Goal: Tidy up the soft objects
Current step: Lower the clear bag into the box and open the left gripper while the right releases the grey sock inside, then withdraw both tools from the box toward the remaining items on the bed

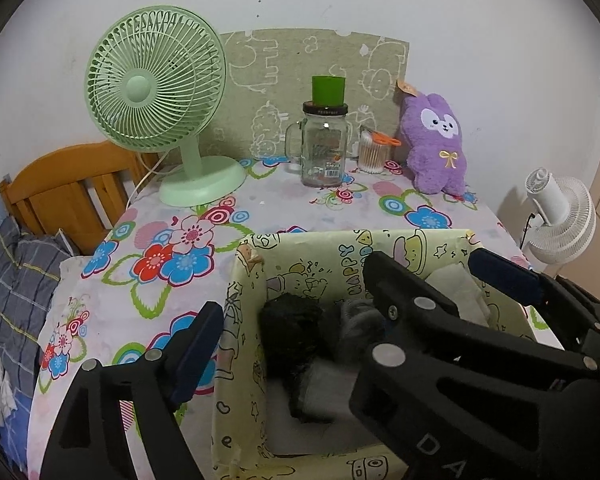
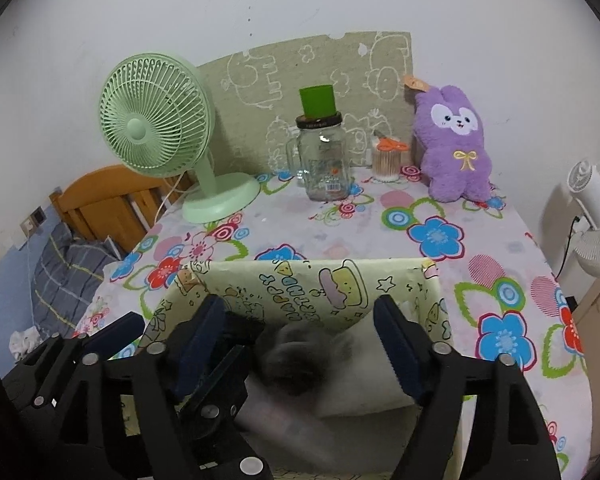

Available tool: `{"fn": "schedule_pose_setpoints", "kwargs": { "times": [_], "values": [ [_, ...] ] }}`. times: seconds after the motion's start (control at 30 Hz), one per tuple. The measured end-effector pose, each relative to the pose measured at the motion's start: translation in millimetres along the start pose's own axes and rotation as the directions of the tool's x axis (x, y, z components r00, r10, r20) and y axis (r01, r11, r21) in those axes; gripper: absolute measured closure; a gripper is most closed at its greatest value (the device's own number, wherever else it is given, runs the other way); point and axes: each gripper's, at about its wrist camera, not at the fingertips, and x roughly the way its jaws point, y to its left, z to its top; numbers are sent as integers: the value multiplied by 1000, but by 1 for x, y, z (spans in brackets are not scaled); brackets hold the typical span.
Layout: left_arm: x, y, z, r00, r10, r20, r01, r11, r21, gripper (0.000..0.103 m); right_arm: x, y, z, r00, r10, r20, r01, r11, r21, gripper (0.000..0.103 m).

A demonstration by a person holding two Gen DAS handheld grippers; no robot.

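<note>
Both grippers hang over the yellow cartoon-print storage box (image 1: 256,248) at the bottom of each frame, and both stand released. The left gripper (image 1: 288,300) has its jaws spread so wide that one finger sits outside the box's left wall and the other over its middle; nothing is pinched between them. The right gripper (image 2: 300,336) is likewise spread, with a grey fuzzy soft thing (image 2: 296,360) lying loose below the gap, not pressed by either pad.

The step in hand looks like the drop-off — soft items set down into the box and let go. Inside it, in the left wrist view, I count one black fuzzy bundle (image 1: 290,332), one grey one (image 1: 356,324) beside it, and white folded cloth (image 1: 456,284) at the right wall and beneath; whether the white is one piece or several I cannot tell.

The obvious soft thing not yet in the box is the single purple plush rabbit (image 1: 436,140), upright against the wall at the upper right of the table, well apart from the box. If it counts, the next move calls for lifting clear of the box walls and reaching across the floral tablecloth (image 1: 300,212) without clipping the glass mug jar (image 1: 324,148) or the tub of cotton swabs (image 1: 374,152) just beside the rabbit.

Elsewhere: one green desk fan (image 1: 156,92) at upper left, one white fan (image 1: 560,216) at the right edge, one green cup (image 1: 328,90) on the jar's lid.
</note>
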Motion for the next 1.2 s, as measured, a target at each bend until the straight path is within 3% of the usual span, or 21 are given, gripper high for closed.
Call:
{"fn": "schedule_pose_setpoints", "kwargs": {
  "times": [0.5, 0.67, 1.2],
  "values": [
    [-32, -11, -6, 999, -20, 46, 19, 1000, 18, 13, -34, -1, -5, 1000, -21, 20, 21, 1000, 6, 19],
    [-50, -16, -9, 997, -28, 73, 27, 999, 23, 9, -54, 0, -7, 998, -38, 49, 38, 999, 3, 12],
    [-99, -30, -23, 989, -32, 146, 25, 998, 52, 2, -116, 3, -19, 987, -101, 122, 103, 995, -5, 4]
  ]
}}
